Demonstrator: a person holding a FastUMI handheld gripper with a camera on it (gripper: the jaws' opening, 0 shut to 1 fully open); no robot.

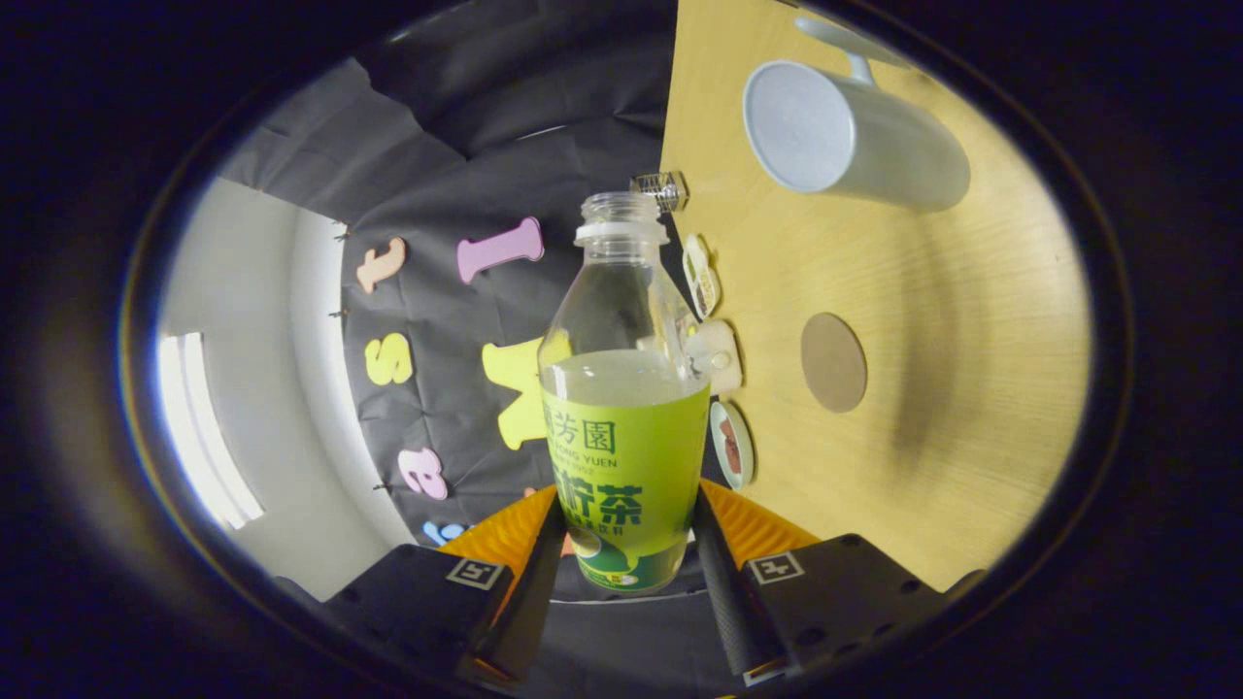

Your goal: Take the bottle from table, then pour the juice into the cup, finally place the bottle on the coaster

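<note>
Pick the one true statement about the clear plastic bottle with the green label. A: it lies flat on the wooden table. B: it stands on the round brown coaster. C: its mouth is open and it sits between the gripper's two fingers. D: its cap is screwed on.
C: the clear plastic bottle with the green label has a bare, uncapped neck, and both fingers of the gripper press its lower sides.

gripper (626, 544) rolled sideways, fingers (723, 573) clamped on bottle (624, 427)

One bottle (626, 408), one cup (855, 136), one coaster (833, 362)
</note>
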